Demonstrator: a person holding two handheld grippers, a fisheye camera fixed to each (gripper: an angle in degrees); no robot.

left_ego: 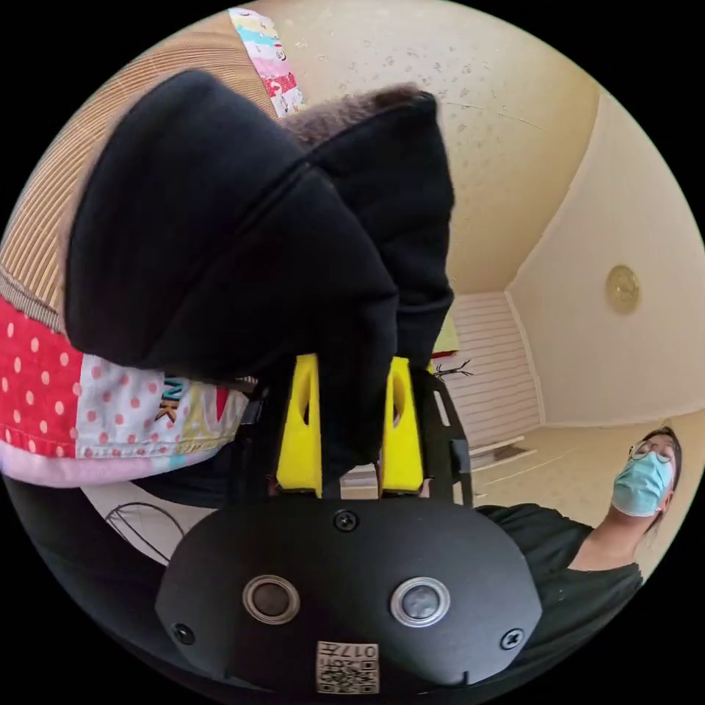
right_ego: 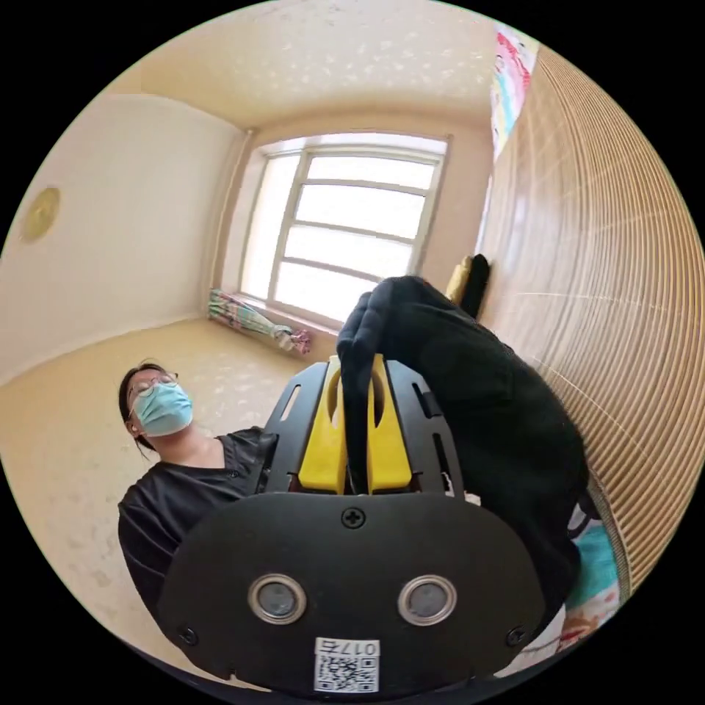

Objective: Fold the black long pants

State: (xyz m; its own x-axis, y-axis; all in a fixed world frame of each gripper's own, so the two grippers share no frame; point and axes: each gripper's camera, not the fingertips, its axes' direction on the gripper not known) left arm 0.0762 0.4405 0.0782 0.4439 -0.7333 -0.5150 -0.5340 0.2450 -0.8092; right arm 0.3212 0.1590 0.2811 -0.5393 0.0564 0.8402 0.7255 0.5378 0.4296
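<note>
Black pants [left_ego: 242, 242] pinched in both grippers' yellow jaws

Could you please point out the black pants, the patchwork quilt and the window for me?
black pants [left_ego: 220, 242]: left gripper view, on the bunched fabric above the jaws.
patchwork quilt [left_ego: 51, 389]: left gripper view, on the red dotted patch.
window [right_ego: 352, 220]: right gripper view, on a middle pane.

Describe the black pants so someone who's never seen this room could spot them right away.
Start at the ribbed straw-coloured mat with the patchwork quilt beside it. In front of them hang the black long pants, thick dark fabric pinched between the yellow jaws of the left claw and the right claw. They are plain black, unlike the dotted, colourful quilt.
</note>
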